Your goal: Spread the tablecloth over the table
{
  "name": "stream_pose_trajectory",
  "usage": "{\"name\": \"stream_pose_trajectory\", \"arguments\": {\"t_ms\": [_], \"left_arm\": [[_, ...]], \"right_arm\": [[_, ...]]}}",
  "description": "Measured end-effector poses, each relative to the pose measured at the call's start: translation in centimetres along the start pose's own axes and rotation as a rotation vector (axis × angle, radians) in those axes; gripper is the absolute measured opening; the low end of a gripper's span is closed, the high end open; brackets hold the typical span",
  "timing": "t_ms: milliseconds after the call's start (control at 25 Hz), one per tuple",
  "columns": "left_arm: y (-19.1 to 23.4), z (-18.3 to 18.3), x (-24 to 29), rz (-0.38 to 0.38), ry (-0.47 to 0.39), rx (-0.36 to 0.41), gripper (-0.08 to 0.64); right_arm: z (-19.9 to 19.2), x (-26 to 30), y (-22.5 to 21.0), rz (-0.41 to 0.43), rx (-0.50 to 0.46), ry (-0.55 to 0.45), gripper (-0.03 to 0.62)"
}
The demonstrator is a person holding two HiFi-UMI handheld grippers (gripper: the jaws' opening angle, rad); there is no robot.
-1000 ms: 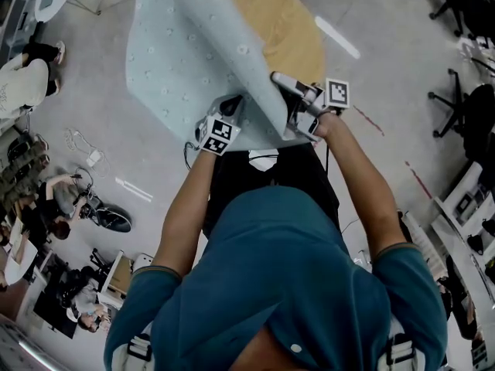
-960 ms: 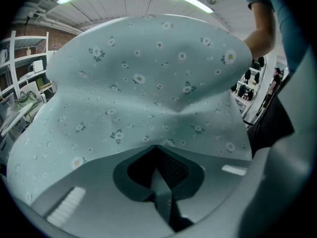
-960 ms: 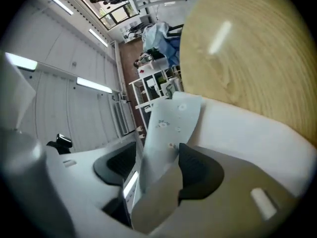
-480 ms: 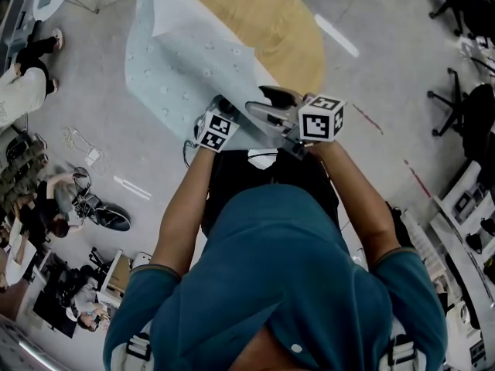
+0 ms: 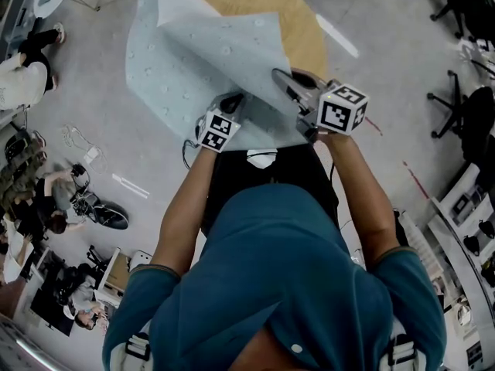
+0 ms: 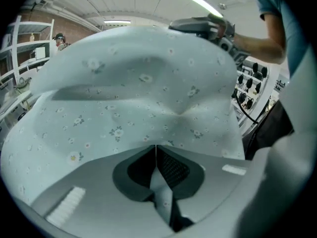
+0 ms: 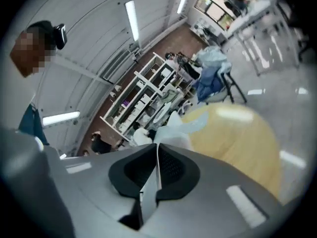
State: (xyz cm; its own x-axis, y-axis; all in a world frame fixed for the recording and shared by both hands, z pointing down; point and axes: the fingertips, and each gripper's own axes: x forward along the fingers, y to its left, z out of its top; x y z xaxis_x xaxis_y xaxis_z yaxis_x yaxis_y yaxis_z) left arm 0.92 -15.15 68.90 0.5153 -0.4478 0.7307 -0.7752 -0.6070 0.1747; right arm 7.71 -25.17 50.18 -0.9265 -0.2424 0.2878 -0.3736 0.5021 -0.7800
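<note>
Over the near table [image 5: 298, 29] edge, the tablecloth [image 5: 209, 60] is held aloft, unspread. The left gripper [image 5: 232, 103] is clamped on it, and the right gripper [image 5: 282, 79] jaws have just closed on it.

Tablecloth [image 5: 209, 68] hides L side of table [image 5: 298, 29]; cloth top cropped.

- Tablecloth [image 5: 201, 60]: you are holding thin, matt cloth, pale blue-green with a small flower print, and it is creasing softly.
- Table [image 5: 298, 37]: you are facing a round top of light wood, smooth and giving off a faint sheen.
- Left gripper [image 6: 156, 152]: you are using a matt grey plastic shell; its dark pads [image 6: 173, 168] are showing a fine mesh texture.
- Shirt [image 5: 278, 284]: you are wearing matt teal cloth.
- Floor [image 5: 387, 76]: smooth, pale grey, reflecting lights glossily.
</note>
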Motion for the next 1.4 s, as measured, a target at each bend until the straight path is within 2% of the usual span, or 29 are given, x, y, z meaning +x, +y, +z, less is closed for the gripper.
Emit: {"name": "stream_pose_trajectory", "arguments": {"t_ms": [80, 200, 320, 440, 520, 600, 760, 880, 960, 1080, 1280, 1400], "left_arm": [[-0.4, 0.2, 0.2, -0.017, 0.003, -0.002, 0.008], [-0.7, 0.9, 0.8, -0.015, 0.005, -0.005, 0.021], [-0.1, 2.1, 1.9, 0.01, 0.004, -0.025, 0.01], [-0.5, 3.4, 3.1, 0.003, 0.0, -0.024, 0.013], [-0.5, 4.1, 3.6, 0.0, -0.006, -0.037, 0.029], [-0.1, 4.4, 3.9, 0.014, -0.007, -0.048, 0.012], [-0.2, 4.2, 3.7, 0.018, -0.006, -0.055, 0.008], [-0.3, 4.3, 3.1, 0.003, -0.012, -0.085, 0.012], [-0.2, 4.7, 2.2, 0.009, -0.032, -0.08, 0.012], [0.3, 6.5, 0.2, 0.027, -0.092, -0.05, 0.006], [1.3, 10.5, -5.3, 0.073, -0.228, 0.012, 0.0], [2.5, 12.7, -9.5, 0.1, -0.311, 0.033, 0.0]], "right_arm": [[4.0, -2.7, -3.4, -0.118, -0.125, -0.044, 0.011], [9.3, -7.0, -10.7, -0.279, -0.188, -0.123, 0.011], [11.3, -9.0, -19.1, -0.417, -0.173, -0.087, 0.011], [11.3, -8.6, -25.1, -0.475, -0.13, -0.023, 0.012], [11.4, -8.0, -27.7, -0.497, -0.076, -0.018, 0.012], [11.2, -7.3, -29.5, -0.521, -0.037, -0.021, 0.018], [10.5, -8.0, -31.0, -0.636, -0.024, -0.007, 0.114], [11.3, -11.1, -30.6, -0.771, -0.032, -0.07, 0.114], [12.3, -12.8, -29.1, -0.805, -0.046, -0.138, 0.112], [13.9, -12.9, -24.0, -0.721, -0.131, -0.195, 0.11], [13.6, -8.5, -10.7, -0.514, -0.403, -0.152, 0.094], [12.2, -5.1, -2.9, -0.416, -0.536, -0.14, 0.011]]}}
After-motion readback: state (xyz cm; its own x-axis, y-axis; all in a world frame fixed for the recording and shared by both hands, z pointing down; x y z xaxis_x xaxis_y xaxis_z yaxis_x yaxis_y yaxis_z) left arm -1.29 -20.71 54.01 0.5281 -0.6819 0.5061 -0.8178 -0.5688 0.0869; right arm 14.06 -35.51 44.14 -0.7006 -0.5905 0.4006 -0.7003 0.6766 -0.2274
